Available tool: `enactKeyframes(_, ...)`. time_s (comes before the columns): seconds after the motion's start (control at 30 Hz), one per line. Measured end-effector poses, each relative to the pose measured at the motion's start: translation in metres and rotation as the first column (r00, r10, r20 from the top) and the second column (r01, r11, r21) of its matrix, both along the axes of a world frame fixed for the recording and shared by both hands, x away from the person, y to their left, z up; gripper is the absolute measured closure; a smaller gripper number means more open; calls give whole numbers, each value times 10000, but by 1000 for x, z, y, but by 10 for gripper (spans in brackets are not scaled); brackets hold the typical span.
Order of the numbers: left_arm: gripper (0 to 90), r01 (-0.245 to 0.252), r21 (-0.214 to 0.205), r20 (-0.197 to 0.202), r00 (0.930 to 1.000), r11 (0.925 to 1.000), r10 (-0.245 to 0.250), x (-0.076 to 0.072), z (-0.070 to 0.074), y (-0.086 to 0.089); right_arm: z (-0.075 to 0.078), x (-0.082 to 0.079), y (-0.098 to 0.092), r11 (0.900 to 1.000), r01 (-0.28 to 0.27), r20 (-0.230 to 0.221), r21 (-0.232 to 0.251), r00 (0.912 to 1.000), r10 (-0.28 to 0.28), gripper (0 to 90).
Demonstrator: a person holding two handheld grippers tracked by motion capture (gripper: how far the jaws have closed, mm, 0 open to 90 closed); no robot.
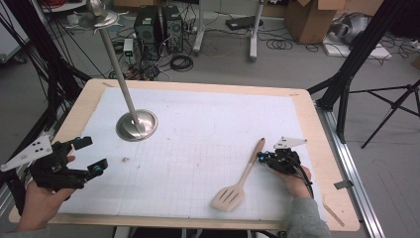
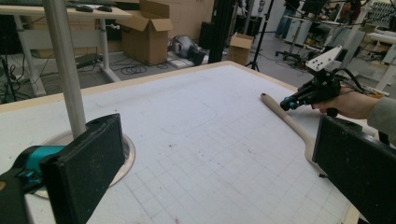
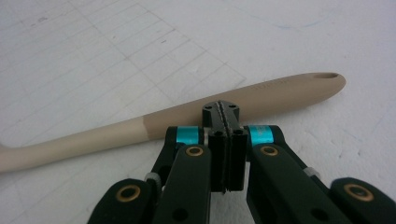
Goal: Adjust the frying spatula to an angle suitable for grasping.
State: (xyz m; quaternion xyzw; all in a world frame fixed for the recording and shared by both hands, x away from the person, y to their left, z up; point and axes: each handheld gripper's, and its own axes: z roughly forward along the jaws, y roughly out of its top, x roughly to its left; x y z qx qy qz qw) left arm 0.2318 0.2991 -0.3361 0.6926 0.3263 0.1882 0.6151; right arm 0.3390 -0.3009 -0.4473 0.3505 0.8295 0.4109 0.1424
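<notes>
What the jaws, hands and picture edges keep from sight

In the right gripper view the closed jaws of the right gripper (image 3: 223, 114) cover a stretch of the spatula (image 3: 140, 128) handle, so whether their tips touch it cannot be told, and the left edge cuts off its blade. In the left gripper view the right-hand pad of the left gripper (image 2: 219, 163) hides the spatula's (image 2: 285, 116) blade, the other pad covers part of the metal stand's (image 2: 63, 74) base, and the top edge cuts its pole. In the high view the small dark speck (image 1: 125, 159) on the table (image 1: 198, 148) is too small to identify, and both forearms run off the bottom edge.
</notes>
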Motion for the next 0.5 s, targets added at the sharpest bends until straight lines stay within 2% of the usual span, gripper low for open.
enactKeyframes(0.2,27,-17,-67,-43,10000,10000,16,-1,0,2,0,5,8,10000,-60,57,-76,10000,61,900)
enactKeyframes(0.37,27,4,-176,80,10000,9998,-3,-3,4,3,0,11,17,9997,-222,68,-75,9997,223,900)
enactKeyframes(0.5,27,-50,-103,49,10000,9999,51,-4,3,4,0,15,22,9996,-276,94,-41,9996,277,900)
